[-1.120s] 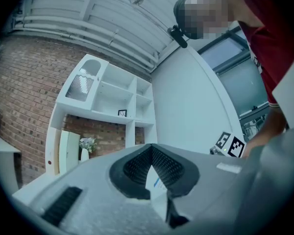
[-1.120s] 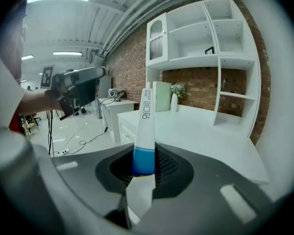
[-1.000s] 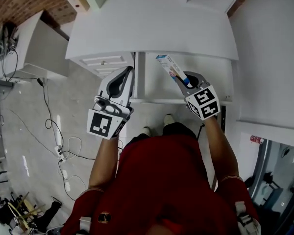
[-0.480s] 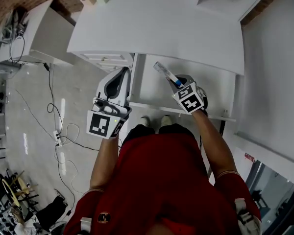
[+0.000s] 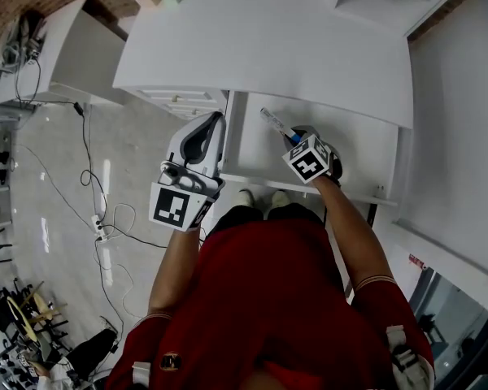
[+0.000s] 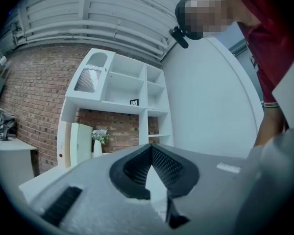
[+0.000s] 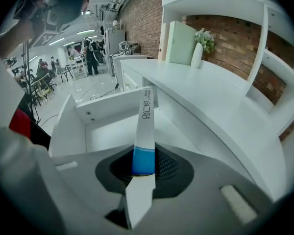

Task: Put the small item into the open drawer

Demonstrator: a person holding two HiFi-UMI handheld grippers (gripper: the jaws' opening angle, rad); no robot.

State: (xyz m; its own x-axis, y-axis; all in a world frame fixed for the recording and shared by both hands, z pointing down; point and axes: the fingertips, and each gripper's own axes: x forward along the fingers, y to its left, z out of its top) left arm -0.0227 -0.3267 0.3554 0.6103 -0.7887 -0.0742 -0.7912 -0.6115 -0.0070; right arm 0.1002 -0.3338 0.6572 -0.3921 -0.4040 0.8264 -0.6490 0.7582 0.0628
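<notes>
My right gripper [image 5: 295, 139] is shut on a slim white box with a blue band [image 5: 274, 124], held by its blue end. The box sticks out forward and up-left over the open white drawer [image 5: 256, 157] under the desk. In the right gripper view the box [image 7: 146, 121] runs straight out from the right gripper [image 7: 143, 163] above the drawer's bare floor [image 7: 112, 131]. My left gripper [image 5: 218, 122] hangs at the drawer's left edge, its jaws together with nothing in them. In its own view the left gripper [image 6: 150, 148] points up at shelves.
The white desk top [image 5: 260, 47] overhangs the back of the drawer. A closed drawer front [image 5: 179, 102] sits to the left. Cables [image 5: 98, 218] trail over the floor at left. A vase [image 7: 197, 55] and a pale green panel [image 7: 180, 43] stand on the desk.
My right gripper has carried the box left and closer over the drawer, and the box now lies flatter. The left gripper has kept its place at the drawer's left edge.
</notes>
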